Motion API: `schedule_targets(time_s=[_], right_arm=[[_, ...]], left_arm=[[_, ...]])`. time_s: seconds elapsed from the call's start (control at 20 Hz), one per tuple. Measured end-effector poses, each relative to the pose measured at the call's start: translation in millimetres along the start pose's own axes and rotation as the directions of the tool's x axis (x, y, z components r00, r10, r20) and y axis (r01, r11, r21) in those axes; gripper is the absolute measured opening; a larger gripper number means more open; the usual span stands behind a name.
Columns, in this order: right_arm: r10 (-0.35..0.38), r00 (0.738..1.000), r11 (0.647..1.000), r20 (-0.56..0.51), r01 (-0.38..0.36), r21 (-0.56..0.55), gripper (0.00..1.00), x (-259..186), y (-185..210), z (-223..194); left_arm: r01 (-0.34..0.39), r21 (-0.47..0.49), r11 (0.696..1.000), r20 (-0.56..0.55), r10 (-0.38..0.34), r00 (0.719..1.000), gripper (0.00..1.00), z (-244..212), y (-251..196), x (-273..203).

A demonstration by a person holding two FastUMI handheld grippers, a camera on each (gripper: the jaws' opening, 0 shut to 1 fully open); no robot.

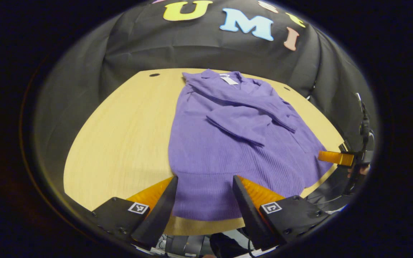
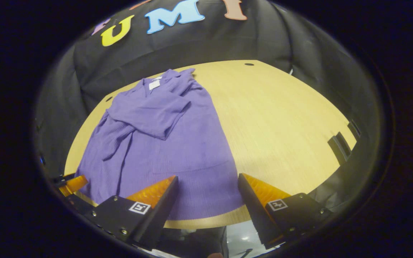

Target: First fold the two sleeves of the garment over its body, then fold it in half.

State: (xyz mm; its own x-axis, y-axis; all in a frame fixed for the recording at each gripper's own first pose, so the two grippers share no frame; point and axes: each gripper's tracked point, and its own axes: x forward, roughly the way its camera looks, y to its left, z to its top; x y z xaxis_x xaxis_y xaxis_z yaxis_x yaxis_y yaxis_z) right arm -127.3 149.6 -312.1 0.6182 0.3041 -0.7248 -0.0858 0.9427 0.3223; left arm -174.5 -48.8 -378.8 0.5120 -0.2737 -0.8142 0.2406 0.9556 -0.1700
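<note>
One purple sweater [image 1: 228,143] on a wooden desk [image 1: 120,136], both sleeves [image 1: 242,125] folded over its body.
Left gripper [image 1: 203,200] and right gripper [image 2: 206,200]: jaws released, seemingly hovering above the hem.

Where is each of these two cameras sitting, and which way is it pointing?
Left gripper view: rides on the left gripper, at the table's near edge, looking across the purple garment towards the booth wall; its own open fingers show at the bottom, the other gripper at far right.
Right gripper view: rides on the right gripper, also at the near edge, looking over the garment's hem; its own open fingers show below.
Shared: the garment with both sleeves folded over its body, the wooden table, the black wall.
</note>
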Motion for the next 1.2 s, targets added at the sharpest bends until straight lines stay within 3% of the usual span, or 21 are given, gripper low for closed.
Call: schedule_targets(time_s=[0.15,0.2,0.35,0.4,0.5,0.6,0.65,0.7,0.85,0.9,0.95,1.0,1.05,1.15,1.2], right_arm=[[-0.021,1.000,0.993,-0.006,0.021,-0.114,1.00,1.9,4.4,-5.6],[-0.024,1.000,0.993,-0.006,0.024,-0.112,1.00,3.3,4.6,-4.9],[-0.028,1.000,0.995,-0.010,0.027,-0.101,1.00,3.1,4.5,-4.9],[-0.029,1.000,0.994,-0.011,0.027,-0.107,0.94,3.4,5.2,-5.6],[-0.030,0.999,0.994,-0.016,0.028,-0.105,1.00,4.5,4.7,-5.4],[-0.031,0.999,0.994,-0.023,0.028,-0.104,0.99,4.3,5.3,-5.8],[-0.032,0.999,0.994,-0.025,0.029,-0.107,0.99,4.1,5.6,-5.8],[-0.025,0.999,0.994,-0.027,0.022,-0.108,0.99,4.2,6.8,-5.9],[-0.032,0.999,0.994,-0.026,0.030,-0.101,0.71,5.4,10.7,-6.4],[-0.004,1.000,0.995,-0.023,0.002,-0.101,0.71,1.5,19.5,-4.6],[-0.017,1.000,0.999,-0.010,0.016,-0.049,0.48,6.6,19.9,-4.5],[-0.023,1.000,0.999,-0.017,0.022,-0.043,0.25,6.7,19.1,-4.6],[-0.009,1.000,0.999,-0.017,0.008,-0.048,0.25,5.3,23.8,-3.4],[-0.011,0.999,1.000,-0.051,0.010,-0.020,0.07,11.2,26.2,-0.9],[-0.005,0.999,1.000,-0.049,0.004,-0.009,0.07,9.3,26.4,2.2]], left_arm=[[-0.009,0.053,0.999,-0.004,0.010,1.000,1.00,-2.4,-8.1,3.6],[-0.014,0.072,0.997,-0.004,0.015,1.000,0.94,-2.6,-8.8,5.2],[-0.031,0.130,0.991,-0.002,0.032,0.999,0.90,-3.2,-10.6,9.7],[-0.028,0.125,0.992,0.000,0.029,1.000,0.88,-4.0,-11.4,9.6],[-0.035,0.129,0.991,0.003,0.035,0.999,0.79,-3.5,-11.7,11.1],[-0.032,0.122,0.992,0.008,0.031,0.999,0.79,-3.0,-13.0,11.8],[-0.040,0.107,0.993,0.013,0.039,0.999,0.76,-1.8,-12.1,13.6],[-0.044,0.111,0.993,0.013,0.043,0.999,0.62,-2.5,-13.8,13.4],[-0.050,0.067,0.997,0.026,0.048,0.999,0.31,0.2,-19.3,16.6],[-0.062,0.062,0.996,0.026,0.060,0.998,0.20,0.5,-18.6,18.9],[-0.070,0.071,0.995,0.027,0.068,0.997,0.20,1.0,-20.4,19.8],[-0.072,0.065,0.995,0.019,0.071,0.997,0.11,0.5,-24.0,20.9],[-0.066,0.066,0.996,0.010,0.065,0.998,0.11,2.3,-24.9,21.8],[-0.029,0.036,0.999,-0.003,0.030,1.000,0.11,5.7,-27.8,23.2],[-0.007,0.030,1.000,-0.016,0.007,1.000,0.07,6.7,-26.6,22.3]])
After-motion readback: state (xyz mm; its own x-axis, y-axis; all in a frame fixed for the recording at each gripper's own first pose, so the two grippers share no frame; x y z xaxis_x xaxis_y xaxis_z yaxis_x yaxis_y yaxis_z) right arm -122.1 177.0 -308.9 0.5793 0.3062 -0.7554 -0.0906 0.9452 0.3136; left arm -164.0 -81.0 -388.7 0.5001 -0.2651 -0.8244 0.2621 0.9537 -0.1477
